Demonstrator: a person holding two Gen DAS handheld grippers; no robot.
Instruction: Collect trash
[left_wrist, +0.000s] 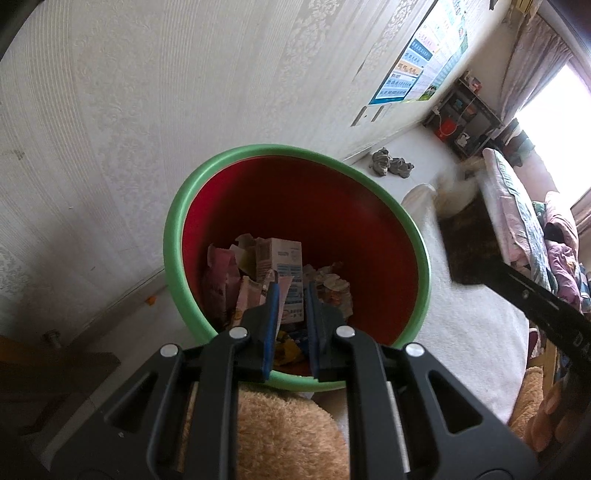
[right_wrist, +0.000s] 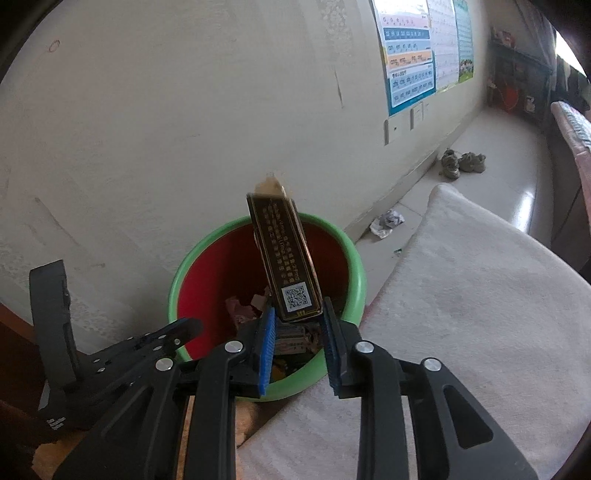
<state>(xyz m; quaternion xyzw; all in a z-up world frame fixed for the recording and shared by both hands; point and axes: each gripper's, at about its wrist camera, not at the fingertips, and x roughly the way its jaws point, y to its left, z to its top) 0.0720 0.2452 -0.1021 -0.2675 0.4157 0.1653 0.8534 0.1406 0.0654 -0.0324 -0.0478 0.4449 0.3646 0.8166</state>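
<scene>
The right gripper (right_wrist: 297, 325) pinches a dark box (right_wrist: 284, 258) over the bin (right_wrist: 354, 266); released tilted, it could catch the rim ahead; the left gripper (left_wrist: 291, 295) is closed, empty.

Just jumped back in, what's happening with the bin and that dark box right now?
A person is collecting trash with two handheld claws. The right claw has a dark box with a QR code standing up between its blue pads, right over the green-rimmed red bin. The bin already holds cartons and wrappers. The left claw hovers over the bin, nearly shut with nothing in it. A crumpled paper lies on the floor by the wall.
</scene>
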